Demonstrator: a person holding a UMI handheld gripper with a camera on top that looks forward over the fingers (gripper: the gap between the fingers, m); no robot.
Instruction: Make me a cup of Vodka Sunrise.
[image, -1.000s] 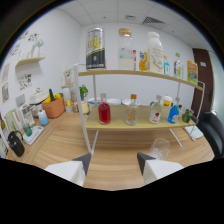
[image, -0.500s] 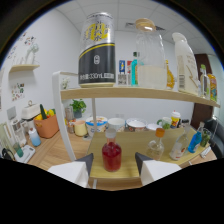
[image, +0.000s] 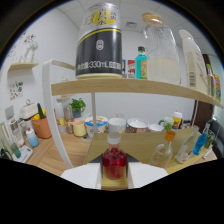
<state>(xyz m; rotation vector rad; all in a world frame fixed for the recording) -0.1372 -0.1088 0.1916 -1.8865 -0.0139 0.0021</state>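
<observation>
The hand-held gripper (image: 114, 175) had closed in on the red-liquid bottle (image: 114, 161), which now stood between its spread, unclenched fingers on the wooden surface (image: 145, 149), no longer just ahead. The black can (image: 99, 42) on the shelf (image: 125, 86) above loomed nearer than before.

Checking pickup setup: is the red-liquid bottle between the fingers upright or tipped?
Upright: the red bottle stands on the table, white cap on top, between the open gripper fingers.

Can's top (image: 100, 15) beyond view
</observation>
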